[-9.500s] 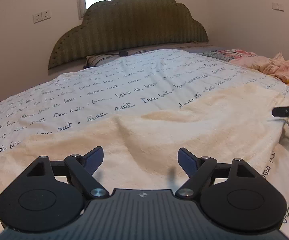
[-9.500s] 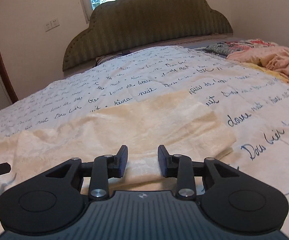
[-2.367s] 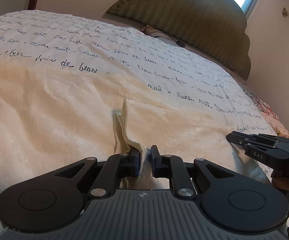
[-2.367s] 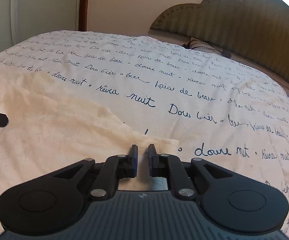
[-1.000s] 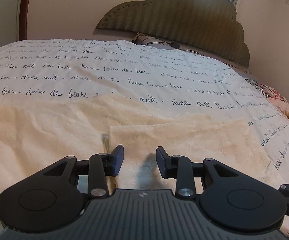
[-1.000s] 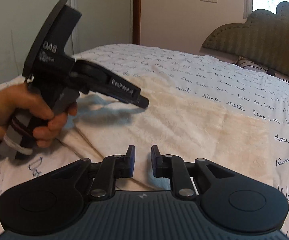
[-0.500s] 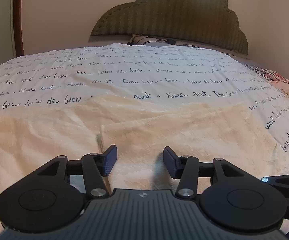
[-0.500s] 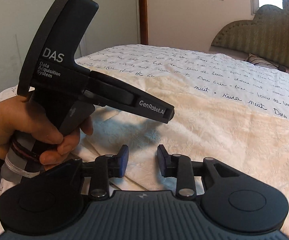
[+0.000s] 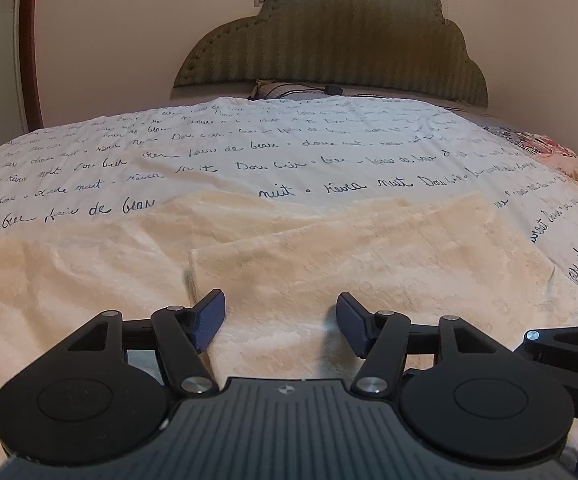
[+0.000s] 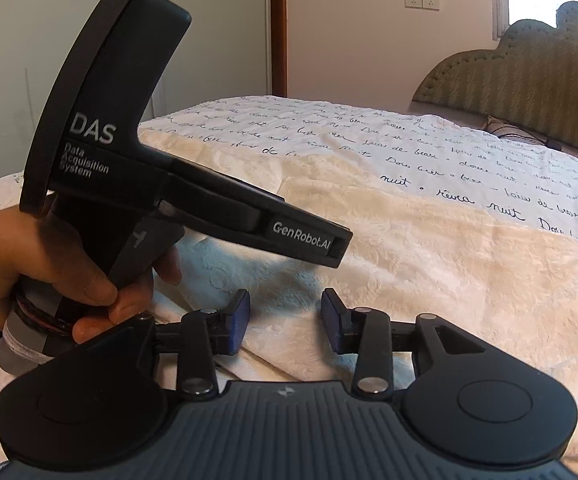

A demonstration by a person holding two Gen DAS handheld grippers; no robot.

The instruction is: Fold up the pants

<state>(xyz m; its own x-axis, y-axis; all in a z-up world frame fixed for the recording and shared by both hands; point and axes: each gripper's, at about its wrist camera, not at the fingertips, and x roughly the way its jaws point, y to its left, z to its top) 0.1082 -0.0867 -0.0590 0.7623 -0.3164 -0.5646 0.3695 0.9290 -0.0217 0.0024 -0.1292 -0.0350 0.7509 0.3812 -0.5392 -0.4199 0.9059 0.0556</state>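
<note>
The cream fleece pants (image 9: 349, 256) lie flat on the bed, with one part folded over onto the rest; the fold's edge runs from near my left finger up to the right. They also show in the right wrist view (image 10: 429, 248). My left gripper (image 9: 281, 322) is open and empty just above the folded layer. My right gripper (image 10: 285, 320) is open and empty over the pants' near edge. The left gripper's body, held in a hand, fills the left of the right wrist view.
The bed has a white cover with dark script writing (image 9: 289, 152) and a green padded headboard (image 9: 329, 52). A floral and pink heap of bedding (image 9: 561, 156) lies at the far right. A wardrobe (image 10: 17, 60) stands beyond the bed's left side.
Both grippers have opened wider since half a second ago. The left gripper has let go of the pants layer it carried over earlier. The right gripper has swung closer to the left one.
</note>
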